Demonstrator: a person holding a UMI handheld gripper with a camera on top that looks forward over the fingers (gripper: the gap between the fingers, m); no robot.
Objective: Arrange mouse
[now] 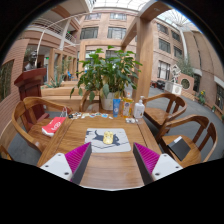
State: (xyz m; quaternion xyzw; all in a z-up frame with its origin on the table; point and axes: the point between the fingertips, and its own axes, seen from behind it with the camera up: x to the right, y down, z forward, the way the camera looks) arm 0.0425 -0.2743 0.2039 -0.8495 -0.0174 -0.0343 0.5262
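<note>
A small yellowish mouse (108, 136) lies on a grey mouse mat (95, 146) in the middle of a wooden table (110, 170). My gripper (112, 160) hovers over the near part of the table, its magenta pads (77, 156) spread wide apart. It is open and only bare wood shows between the fingers. The mouse and mat lie just ahead of the fingertips, roughly centred between them.
A red and pink item (53, 126) lies at the table's left side. A blue bottle (117, 105) and a clear bottle (139, 108) stand at the far edge before a large potted plant (105, 70). Wooden chairs (185, 135) ring the table.
</note>
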